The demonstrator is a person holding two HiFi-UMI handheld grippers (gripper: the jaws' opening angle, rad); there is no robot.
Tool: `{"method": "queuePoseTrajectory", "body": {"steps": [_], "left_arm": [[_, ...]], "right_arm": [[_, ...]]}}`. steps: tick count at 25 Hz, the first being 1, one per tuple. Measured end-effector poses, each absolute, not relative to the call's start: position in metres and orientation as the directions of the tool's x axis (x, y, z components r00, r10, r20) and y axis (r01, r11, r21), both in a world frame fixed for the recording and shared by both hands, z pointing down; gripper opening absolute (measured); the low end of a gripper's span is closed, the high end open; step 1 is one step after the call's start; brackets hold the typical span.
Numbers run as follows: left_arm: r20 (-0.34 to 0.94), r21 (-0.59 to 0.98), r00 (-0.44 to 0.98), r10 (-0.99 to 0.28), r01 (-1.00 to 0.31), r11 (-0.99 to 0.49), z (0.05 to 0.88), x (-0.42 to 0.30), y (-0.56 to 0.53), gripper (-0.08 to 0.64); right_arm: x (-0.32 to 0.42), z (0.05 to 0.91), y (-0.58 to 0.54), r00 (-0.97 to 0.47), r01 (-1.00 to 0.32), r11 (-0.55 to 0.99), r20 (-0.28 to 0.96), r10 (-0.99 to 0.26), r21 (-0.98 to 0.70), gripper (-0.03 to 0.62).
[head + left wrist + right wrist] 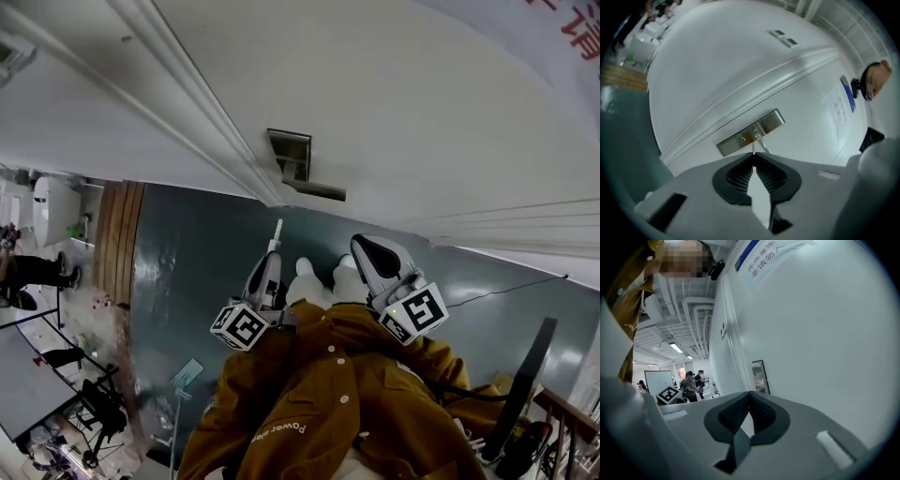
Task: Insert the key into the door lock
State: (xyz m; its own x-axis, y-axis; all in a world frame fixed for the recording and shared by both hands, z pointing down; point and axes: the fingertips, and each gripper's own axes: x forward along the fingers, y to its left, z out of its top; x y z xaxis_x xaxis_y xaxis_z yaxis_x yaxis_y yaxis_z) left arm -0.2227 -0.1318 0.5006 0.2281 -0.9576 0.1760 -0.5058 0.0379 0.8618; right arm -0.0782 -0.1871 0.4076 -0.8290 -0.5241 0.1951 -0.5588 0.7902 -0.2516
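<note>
The left gripper (753,157) was clamped narrow on the key (753,146), its tip close to the lock plate (773,121); in my judgement the blade needed squaring to the keyhole (746,137) before a straight push, with the right gripper (750,394) closed and empty.

Your door (375,112) is white, its lock plate (750,132) brushed silver, the key (753,146) silvery. Your jacket (319,403) is mustard-brown. The 2 cubes (241,326) show black-and-white squares. The floor (187,281) is dark teal.
</note>
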Motion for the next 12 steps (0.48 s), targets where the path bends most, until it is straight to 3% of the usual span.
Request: {"method": "queuePoseTrajectory", "body": {"steps": [4,7,12], "left_arm": [[0.264,0.9,0.21,-0.941,-0.405,0.162,0.549,-0.23,-0.14,0.023],[0.171,0.977,0.193,-0.966,-0.159,0.141,0.55,-0.217,-0.164,0.023],[0.09,0.995,0.178,-0.98,-0.052,0.082,0.553,-0.219,-0.198,0.023]], "right_arm": [[-0.075,0.409,-0.188,-0.825,-0.564,0.784,0.194,-0.53,-0.257,0.006],[-0.073,0.406,-0.19,-0.824,-0.566,0.784,0.185,-0.535,-0.254,0.006],[-0.066,0.408,-0.187,-0.824,-0.567,0.784,0.179,-0.538,-0.253,0.006]]}}
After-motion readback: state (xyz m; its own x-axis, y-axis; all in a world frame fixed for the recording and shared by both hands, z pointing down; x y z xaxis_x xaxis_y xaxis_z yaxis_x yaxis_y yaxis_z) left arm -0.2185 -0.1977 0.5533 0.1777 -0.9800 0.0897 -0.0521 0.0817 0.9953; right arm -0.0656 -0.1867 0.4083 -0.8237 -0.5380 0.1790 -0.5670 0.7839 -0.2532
